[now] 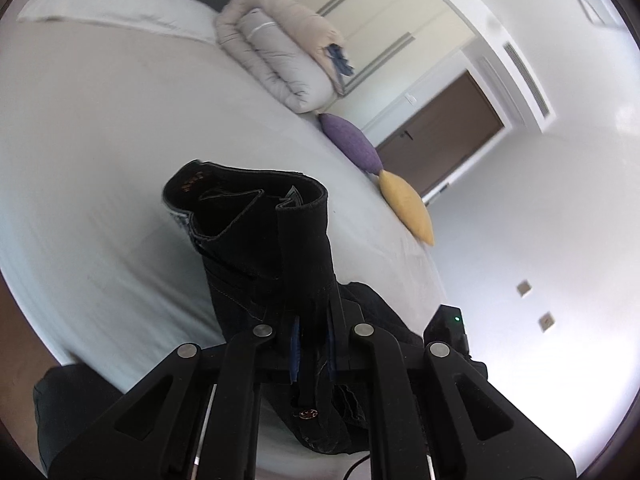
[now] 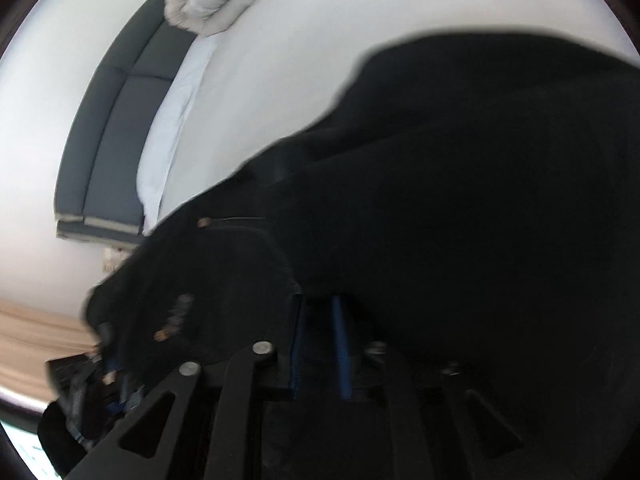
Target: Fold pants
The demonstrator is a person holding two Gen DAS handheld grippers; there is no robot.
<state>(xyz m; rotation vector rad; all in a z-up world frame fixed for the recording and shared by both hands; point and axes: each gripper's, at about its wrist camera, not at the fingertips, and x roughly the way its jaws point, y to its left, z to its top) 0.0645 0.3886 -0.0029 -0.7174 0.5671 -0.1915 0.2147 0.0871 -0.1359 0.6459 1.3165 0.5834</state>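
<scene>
In the left wrist view the black pants (image 1: 264, 240) stand up off the white bed (image 1: 100, 160), their waistband open at the top. My left gripper (image 1: 312, 344) is shut on the waistband fabric, blue pads pressed against the cloth, a metal button hanging just below. In the right wrist view the same black pants (image 2: 460, 200) fill most of the picture, blurred. My right gripper (image 2: 320, 344) has its blue pads close together with dark cloth pinched between them. The pant legs are hidden.
A folded beige and white duvet (image 1: 280, 52) lies at the far side of the bed, with a purple cushion (image 1: 352, 142) and a yellow cushion (image 1: 408, 208) along its right edge. A pillow (image 2: 168, 140) and grey headboard (image 2: 108, 140) sit beyond. A brown door (image 1: 440, 132) stands behind.
</scene>
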